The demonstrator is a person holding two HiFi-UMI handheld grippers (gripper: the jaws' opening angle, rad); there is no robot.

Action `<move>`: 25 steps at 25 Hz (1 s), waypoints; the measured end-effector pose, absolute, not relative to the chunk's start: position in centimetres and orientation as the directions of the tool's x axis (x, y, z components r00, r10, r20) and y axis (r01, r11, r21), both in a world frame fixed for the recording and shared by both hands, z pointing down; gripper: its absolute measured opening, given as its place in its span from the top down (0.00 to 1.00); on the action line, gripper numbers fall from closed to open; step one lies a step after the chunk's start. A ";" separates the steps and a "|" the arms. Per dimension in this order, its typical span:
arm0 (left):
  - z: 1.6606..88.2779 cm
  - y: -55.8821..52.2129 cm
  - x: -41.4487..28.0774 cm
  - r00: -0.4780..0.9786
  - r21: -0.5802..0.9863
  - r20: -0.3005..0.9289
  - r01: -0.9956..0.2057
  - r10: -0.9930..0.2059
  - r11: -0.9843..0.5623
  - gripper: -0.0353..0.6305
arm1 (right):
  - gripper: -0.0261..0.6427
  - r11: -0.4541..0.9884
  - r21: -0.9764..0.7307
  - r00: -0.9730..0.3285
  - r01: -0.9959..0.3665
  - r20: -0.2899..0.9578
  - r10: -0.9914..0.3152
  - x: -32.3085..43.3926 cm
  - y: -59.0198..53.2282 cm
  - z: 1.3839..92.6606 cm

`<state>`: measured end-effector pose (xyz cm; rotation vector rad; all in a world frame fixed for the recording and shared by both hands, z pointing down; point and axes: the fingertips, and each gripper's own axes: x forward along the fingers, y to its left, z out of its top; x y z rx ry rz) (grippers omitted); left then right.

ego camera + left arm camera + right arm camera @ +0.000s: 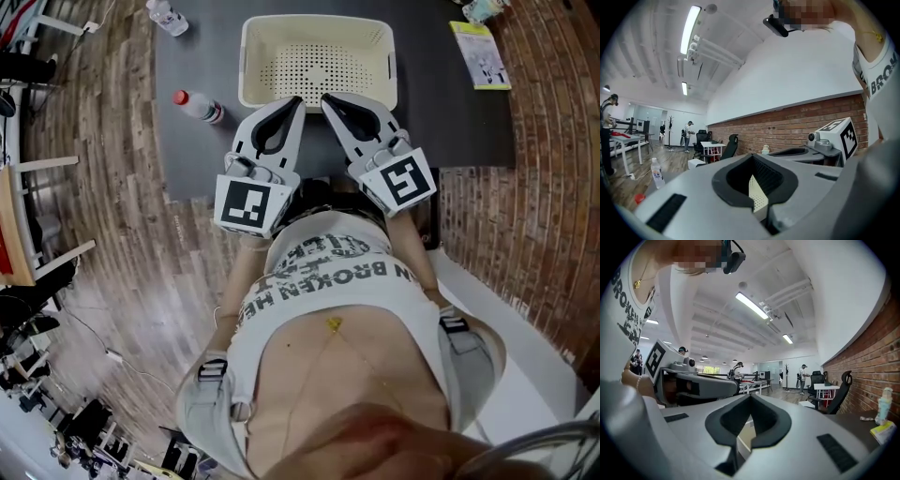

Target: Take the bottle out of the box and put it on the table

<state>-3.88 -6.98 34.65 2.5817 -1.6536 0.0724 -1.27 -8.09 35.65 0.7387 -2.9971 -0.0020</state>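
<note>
Left claw point(298, 101) — jaws together, nothing held. Right claw point(325, 97) — likewise closed and empty. You hold both just short of the box point(319, 22), where no bottle shows. Bottle point(199, 106) lies on the counter point(441, 112), left of the box; the task looks complete.

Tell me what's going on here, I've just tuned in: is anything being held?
No. A person holds a gripper in each hand, and both the left gripper and the right gripper are shut and empty. They are poised side by side at the near rim of the cream perforated basket, which looks empty. A red-capped bottle lies on the dark table left of the basket. A second clear bottle lies near the table's far left corner.
</note>
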 end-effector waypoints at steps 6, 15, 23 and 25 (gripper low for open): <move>35.2 -6.5 -3.9 0.411 0.051 0.104 -0.912 -0.906 -0.408 0.94 | 0.95 0.885 0.005 -0.883 -0.466 0.066 -0.465 -1.3 -7.7 35.6; 35.4 -6.5 -3.7 0.427 0.047 0.102 -0.904 -0.898 -0.425 0.94 | 0.95 0.888 0.005 -0.886 -0.460 0.066 -0.459 -1.2 -7.4 35.4; 35.6 -6.4 -3.3 0.435 0.050 0.111 -0.900 -0.894 -0.432 0.94 | 0.95 0.889 0.012 -0.886 -0.458 0.082 -0.457 -0.9 -7.4 35.5; 35.7 -6.4 -3.4 0.435 0.052 0.112 -0.900 -0.893 -0.432 0.94 | 0.95 0.889 0.006 -0.886 -0.458 0.080 -0.457 -1.0 -7.4 35.6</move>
